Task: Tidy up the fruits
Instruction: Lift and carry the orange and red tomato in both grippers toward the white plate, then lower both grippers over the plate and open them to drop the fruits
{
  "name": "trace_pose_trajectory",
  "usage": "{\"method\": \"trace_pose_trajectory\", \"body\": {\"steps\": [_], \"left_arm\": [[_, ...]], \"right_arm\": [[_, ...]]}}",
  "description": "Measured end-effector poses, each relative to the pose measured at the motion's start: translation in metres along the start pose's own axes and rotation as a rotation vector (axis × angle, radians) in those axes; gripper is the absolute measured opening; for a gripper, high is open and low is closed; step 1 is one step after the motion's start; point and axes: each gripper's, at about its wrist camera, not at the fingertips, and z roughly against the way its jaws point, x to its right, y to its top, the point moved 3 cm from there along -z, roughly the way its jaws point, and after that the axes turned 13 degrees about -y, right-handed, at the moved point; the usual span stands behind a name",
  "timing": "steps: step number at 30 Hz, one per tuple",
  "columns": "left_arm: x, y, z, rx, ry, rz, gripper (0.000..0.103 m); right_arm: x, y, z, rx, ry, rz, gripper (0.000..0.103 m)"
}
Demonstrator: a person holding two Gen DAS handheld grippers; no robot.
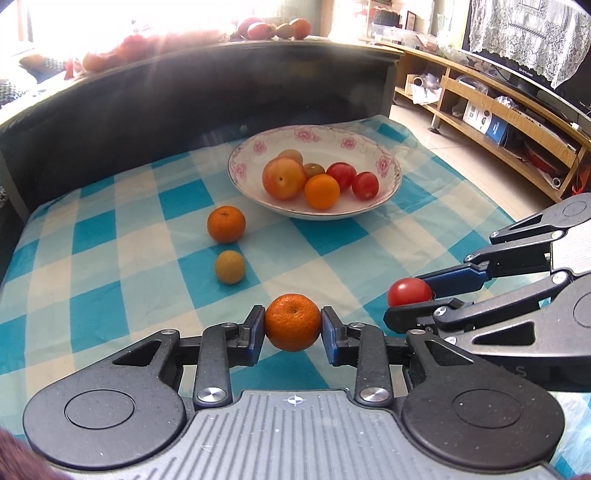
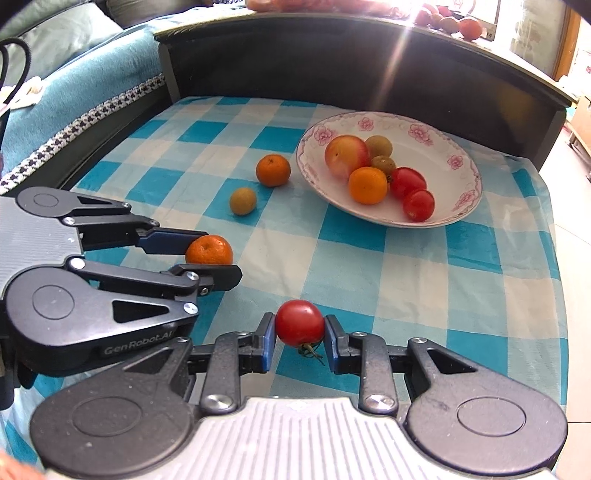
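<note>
A blue-and-white checked cloth (image 1: pixel 110 266) covers the table. Near its front edge the left gripper (image 1: pixel 293 325) clamps a mandarin (image 1: pixel 293 322), and just beside it the right gripper (image 2: pixel 300 328) pinches a tomato (image 2: pixel 300 323). Further back lie a second mandarin (image 1: pixel 226 224) and a small yellowish fruit (image 1: pixel 229 267), with the flowered bowl (image 1: pixel 388 162) of fruit behind them.

- Checked blue-and-white cloth (image 1: pixel 110 229) covers the worktop.
- Dark raised ledge (image 1: pixel 221 85) runs behind it.
- Wooden shelf unit (image 1: pixel 491 107) at right, cluttered.
- Lace cover (image 1: pixel 532 33) draped over a screen.
- Teal blanket (image 2: pixel 74 74) at left.
</note>
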Motion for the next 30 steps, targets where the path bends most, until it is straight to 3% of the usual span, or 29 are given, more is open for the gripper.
{"method": "trace_pose_trajectory", "body": {"steps": [30], "left_arm": [[0.007, 0.010, 0.004, 0.036, -0.014, 0.010, 0.040]], "right_arm": [[0.014, 0.006, 0.010, 0.035, -0.018, -0.057, 0.031]]}}
